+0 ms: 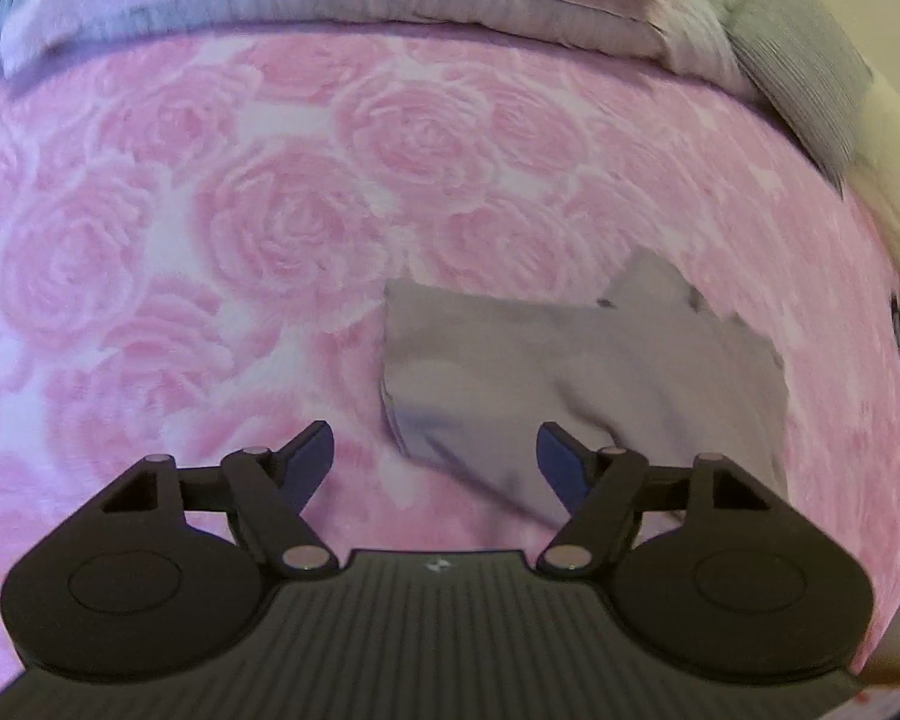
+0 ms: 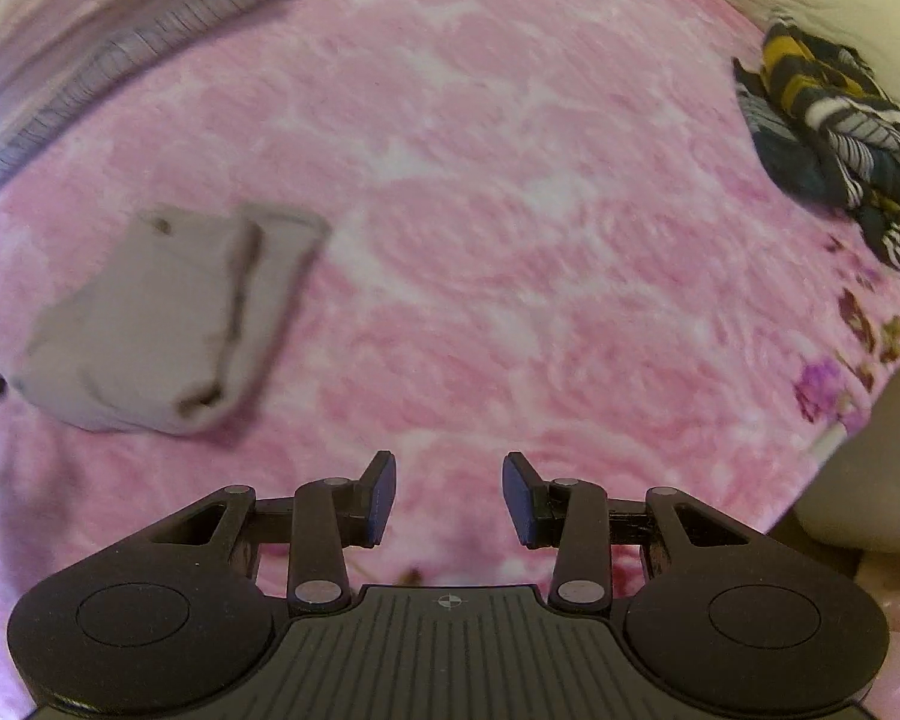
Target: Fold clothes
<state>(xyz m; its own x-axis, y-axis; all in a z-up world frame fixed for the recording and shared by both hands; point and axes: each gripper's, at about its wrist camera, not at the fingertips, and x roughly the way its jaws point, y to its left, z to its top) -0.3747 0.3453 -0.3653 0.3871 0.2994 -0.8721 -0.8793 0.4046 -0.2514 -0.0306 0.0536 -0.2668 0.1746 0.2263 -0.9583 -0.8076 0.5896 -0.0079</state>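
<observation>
A pale grey folded garment [image 1: 570,372] lies on the pink rose-patterned blanket [image 1: 240,228]. In the left wrist view my left gripper [image 1: 435,459] hangs just over the garment's near left corner, jaws open, with the cloth's edge showing in the gap and no pad pressing on it. In the right wrist view the same garment [image 2: 156,324] sits far left, well apart from my right gripper [image 2: 450,495]. That gripper is open with only the blanket [image 2: 480,240] beneath it.
A crumpled dark garment with yellow and white stripes [image 2: 828,120] lies at the blanket's right edge. Folded pale bedding [image 1: 390,6] and a grey striped pillow [image 1: 810,90] line the far side. A cream surface [image 2: 858,492] borders the bed at the right.
</observation>
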